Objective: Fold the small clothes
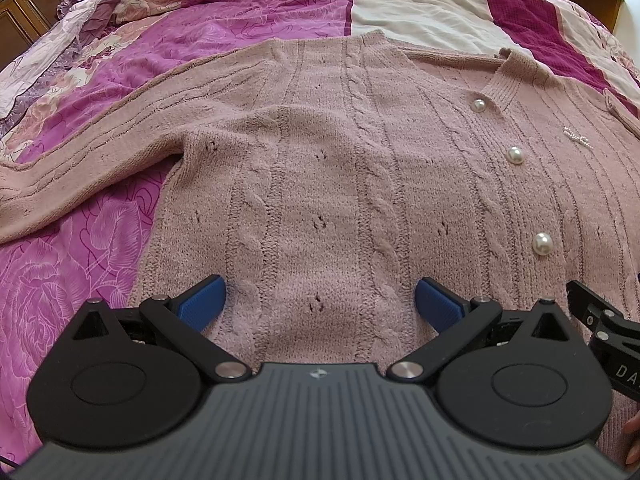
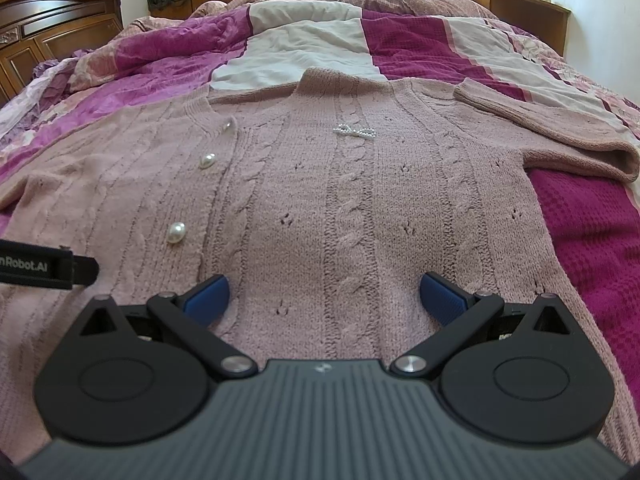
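Cardigan (image 1: 340, 168), dusty pink cable knit, lies face up and spread flat on the bed (image 1: 240, 8), not yet folded. Left tool (image 1: 320, 300): blue pads set wide apart, nothing between them, hovering low over the lower body panel on the cardigan's left half; whether the pads touch the knit cannot be told. Right tool (image 2: 324, 298): likewise wide and empty, over the lower panel on the cardigan's right half, beyond the button band. The two tools sit side by side near the hem end; each one's black frame shows at the edge of the other's view. Judgement: this paired, spread stance suits pinching the hem at two points to carry it up toward the collar, or smoothing first. Pearl buttons (image 1: 542, 244) run up the middle of the cardigan to the neckline (image 2: 304, 80), fastened as far as can be seen. A small beaded bow (image 2: 354, 132) sits on the chest just right of the button band. Left sleeve (image 1: 80, 140) stretches out sideways from the body; right sleeve (image 2: 552, 128) is bent back on itself beside the shoulder. Long axis runs hem to collar, collar pointing away from the tools toward the far end of the bed.
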Motion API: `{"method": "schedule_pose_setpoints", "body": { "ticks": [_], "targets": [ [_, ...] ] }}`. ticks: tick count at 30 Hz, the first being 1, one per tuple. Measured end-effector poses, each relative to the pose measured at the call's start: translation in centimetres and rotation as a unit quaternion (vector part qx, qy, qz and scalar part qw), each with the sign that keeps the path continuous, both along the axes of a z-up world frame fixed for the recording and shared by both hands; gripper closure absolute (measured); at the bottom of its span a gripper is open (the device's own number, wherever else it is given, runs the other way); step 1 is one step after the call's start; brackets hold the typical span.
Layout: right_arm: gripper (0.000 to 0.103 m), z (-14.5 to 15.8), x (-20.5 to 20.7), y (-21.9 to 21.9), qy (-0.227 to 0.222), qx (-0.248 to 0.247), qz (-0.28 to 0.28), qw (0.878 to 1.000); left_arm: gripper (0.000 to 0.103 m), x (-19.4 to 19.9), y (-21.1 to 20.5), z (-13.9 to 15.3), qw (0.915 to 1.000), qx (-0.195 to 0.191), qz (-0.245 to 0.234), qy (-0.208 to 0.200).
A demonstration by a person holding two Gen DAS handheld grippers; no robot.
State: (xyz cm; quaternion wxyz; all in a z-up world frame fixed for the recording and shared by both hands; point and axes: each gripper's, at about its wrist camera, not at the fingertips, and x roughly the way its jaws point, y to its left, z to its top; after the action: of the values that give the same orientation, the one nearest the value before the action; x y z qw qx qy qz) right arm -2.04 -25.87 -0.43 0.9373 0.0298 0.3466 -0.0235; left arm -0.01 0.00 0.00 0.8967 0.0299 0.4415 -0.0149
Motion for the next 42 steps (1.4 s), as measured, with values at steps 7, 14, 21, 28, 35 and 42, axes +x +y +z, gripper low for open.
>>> {"method": "schedule_pose_setpoints", "body": {
  "ticks": [7, 14, 21, 28, 35, 42],
  "targets": [
    [0.000, 0.0, 0.1, -0.1, 0.005, 0.000, 0.000, 1.000, 0.000, 0.0, 0.0, 0.0, 1.0000, 0.001, 0.000, 0.000],
    [0.000, -0.1, 0.3, 0.0, 0.010, -0.004, 0.001, 1.000, 0.000, 0.1, -0.1, -0.3, 1.0000, -0.002, -0.001, 0.006],
    [0.000, -0.1, 0.3, 0.1, 0.008, -0.006, 0.002, 1.000, 0.000, 0.3, 0.0, -0.5, 1.0000, 0.000, -0.003, 0.004],
    [0.000, 0.3, 0.6, -0.3, 0.022, 0.006, 0.010, 1.000, 0.000, 0.5, 0.0, -0.2, 0.9999, 0.000, -0.006, 0.013],
    [0.000, 1.1, 0.8, -0.8, 0.036, 0.012, 0.022, 0.999, 0.000, 0.3, -0.1, 0.7, 0.9997, 0.000, -0.016, 0.020],
    [0.000, 3.1, 1.1, -2.0, 0.034, 0.048, 0.029, 0.998, 0.000, 0.3, -0.3, 2.6, 0.9994, -0.012, -0.028, 0.014]
  ]
}}
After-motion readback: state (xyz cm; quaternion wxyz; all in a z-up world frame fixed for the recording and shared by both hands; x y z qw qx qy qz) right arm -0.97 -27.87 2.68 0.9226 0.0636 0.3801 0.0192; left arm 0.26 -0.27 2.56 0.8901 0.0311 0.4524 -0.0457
